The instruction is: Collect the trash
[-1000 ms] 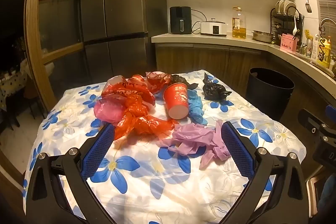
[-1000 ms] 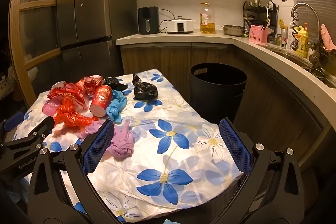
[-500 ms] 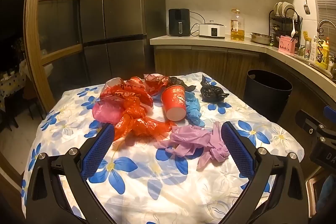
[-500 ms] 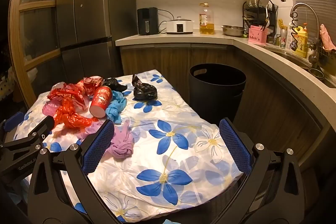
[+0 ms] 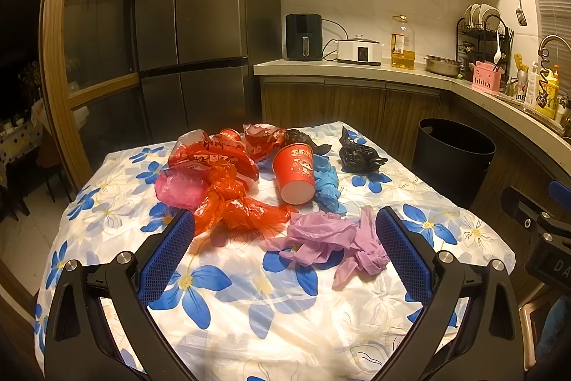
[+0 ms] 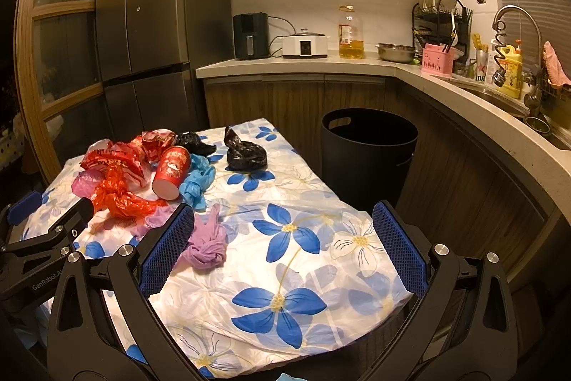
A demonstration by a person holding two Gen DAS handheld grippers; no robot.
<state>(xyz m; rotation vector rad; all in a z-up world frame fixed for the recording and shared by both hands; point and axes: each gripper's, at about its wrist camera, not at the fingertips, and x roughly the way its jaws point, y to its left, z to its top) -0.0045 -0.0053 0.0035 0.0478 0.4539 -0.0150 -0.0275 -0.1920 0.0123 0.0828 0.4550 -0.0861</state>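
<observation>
On the worktop (image 5: 117,224), draped in a white cloth with blue flowers, we see the trash gathered toward the far half. Going left to right: a pink plastic bag (image 5: 180,186) touches a crumpled heap of red plastic bags (image 5: 228,191); just beside them a red paper cup (image 5: 294,174) lies on its side, mouth toward us; a blue glove (image 5: 326,183) lies against the cup's right side; a knotted black bag (image 5: 358,154) sits apart, nearer the far right edge. Closer to us, purple gloves (image 5: 328,240) sprawl in front of the red bags. Our left hand-held gripper (image 5: 285,250) hangs over the near part of the worktop, jaws spread wide, holding nothing, with the purple gloves between its fingers in view. Our right hand-held gripper (image 6: 283,247) is likewise spread and empty, over the worktop's right side. Beyond the worktop's right edge stands a black trash bin (image 6: 369,156) on the floor.
</observation>
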